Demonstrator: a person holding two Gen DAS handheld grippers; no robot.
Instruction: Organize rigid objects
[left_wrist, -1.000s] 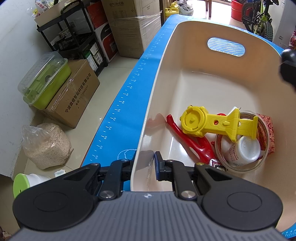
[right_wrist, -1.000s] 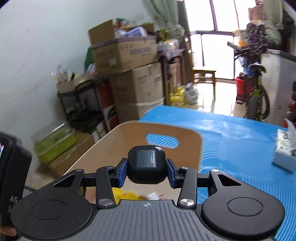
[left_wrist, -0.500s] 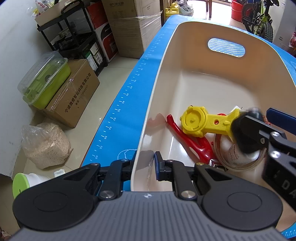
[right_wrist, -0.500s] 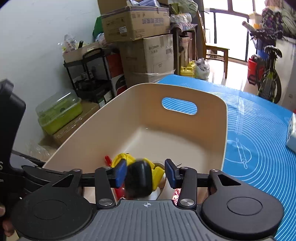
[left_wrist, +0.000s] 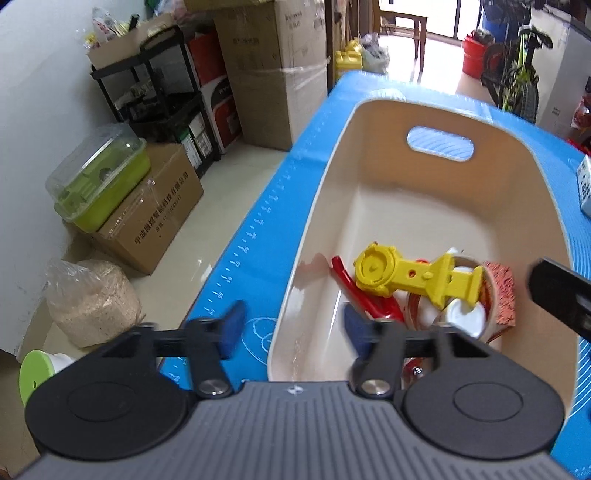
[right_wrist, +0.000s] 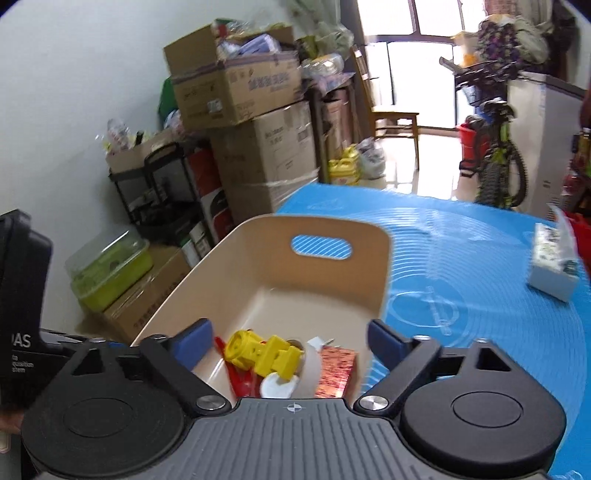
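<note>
A cream bin (left_wrist: 369, 158) stands on the blue mat (left_wrist: 258, 229). In it lie a yellow plastic toy (left_wrist: 406, 280), a red piece (left_wrist: 351, 288), a white lid (left_wrist: 465, 317) inside a tape roll, and a red patterned box (left_wrist: 502, 295). My left gripper (left_wrist: 293, 328) is opening and straddles the bin's near rim without pressing on it. My right gripper (right_wrist: 290, 339) is opening wide above the bin (right_wrist: 332, 229), with nothing between its pads; the yellow toy (right_wrist: 262, 352) and the red box (right_wrist: 336, 373) show below it. No black case is in view.
The mat's left edge drops to a floor with cardboard boxes (left_wrist: 155, 218), a green lidded container (left_wrist: 99, 177) and a sack of grain (left_wrist: 92, 302). A tissue pack (right_wrist: 550, 266) lies on the mat at the right. A bicycle (right_wrist: 495, 158) stands beyond.
The left gripper let go of the bin's rim, spread and rose. The right gripper tipped down over the bin, released the black case, then opened wide and lifted; the case is gone from view.
</note>
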